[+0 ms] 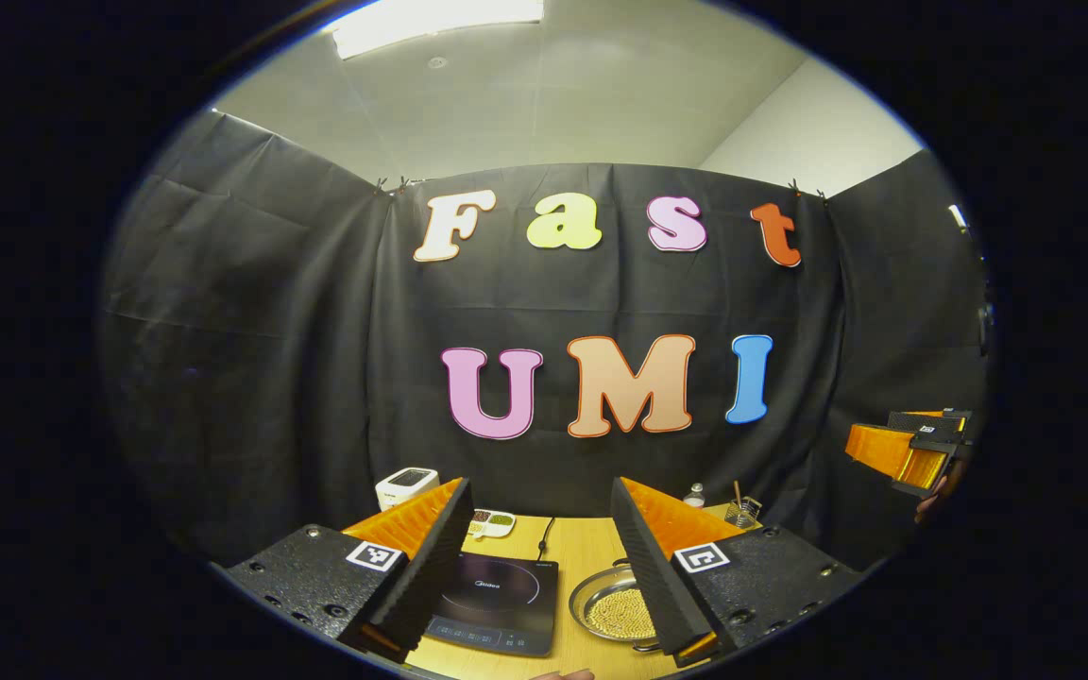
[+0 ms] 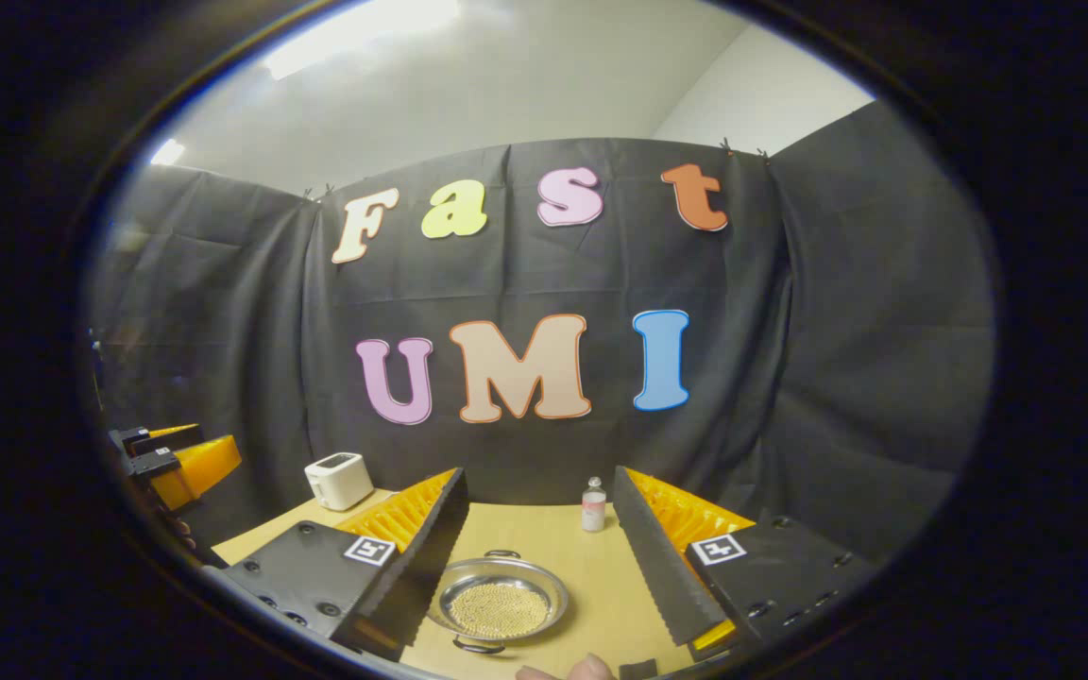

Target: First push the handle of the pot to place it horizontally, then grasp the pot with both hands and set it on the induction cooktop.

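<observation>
Above near table edge (image 2: 591, 567): both grippers raised, level; left gripper (image 1: 544, 557) and right gripper (image 2: 539, 552) jaws wide apart, holding nothing; pot (image 2: 499, 597) below, untouched.

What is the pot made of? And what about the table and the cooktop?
The pot looks like shiny metal, probably steel: its rim is silvery and catches the light. The table looks like pale wood, smooth and yellowish, though it could be a wood-look coating. The cooktop seems to have a dark glass top: flat, glossy, with a thin printed ring.
</observation>
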{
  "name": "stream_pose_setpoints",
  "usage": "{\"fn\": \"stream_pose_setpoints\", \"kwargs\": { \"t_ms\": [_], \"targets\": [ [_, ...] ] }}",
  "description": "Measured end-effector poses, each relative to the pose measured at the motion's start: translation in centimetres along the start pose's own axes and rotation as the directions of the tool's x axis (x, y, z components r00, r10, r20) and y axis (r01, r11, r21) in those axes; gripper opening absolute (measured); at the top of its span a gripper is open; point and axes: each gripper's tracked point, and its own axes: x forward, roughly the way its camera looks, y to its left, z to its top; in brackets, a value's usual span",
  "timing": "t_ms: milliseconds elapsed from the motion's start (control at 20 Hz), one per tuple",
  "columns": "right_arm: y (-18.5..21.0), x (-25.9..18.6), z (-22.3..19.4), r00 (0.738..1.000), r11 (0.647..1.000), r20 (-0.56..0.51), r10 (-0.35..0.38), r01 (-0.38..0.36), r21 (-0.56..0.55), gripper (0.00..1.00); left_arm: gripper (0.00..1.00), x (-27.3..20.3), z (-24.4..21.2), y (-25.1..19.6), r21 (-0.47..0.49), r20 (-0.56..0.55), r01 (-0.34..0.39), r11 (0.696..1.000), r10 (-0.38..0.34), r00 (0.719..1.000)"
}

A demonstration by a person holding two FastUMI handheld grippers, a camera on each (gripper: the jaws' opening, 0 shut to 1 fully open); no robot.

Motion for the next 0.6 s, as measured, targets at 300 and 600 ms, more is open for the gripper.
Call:
{"fn": "stream_pose_setpoints", "kwargs": {
  "t_ms": [300, 600],
  "targets": [
    [0.0, 0.2, -0.7, 0.999, 0.999, -0.014, 0.035, -0.035, -0.008, 0.97, 0.89, -0.2, -0.5, -0.6, 0.003, -0.02, -0.013, 1.0, 0.013, 1.0],
    [-0.1, 1.0, -2.7, 0.994, 0.995, -0.057, 0.088, -0.091, -0.047, 0.81, 0.84, -0.2, -0.9, -1.4, 0.003, -0.039, -0.049, 0.999, 0.049, 0.998]
  ]
}}
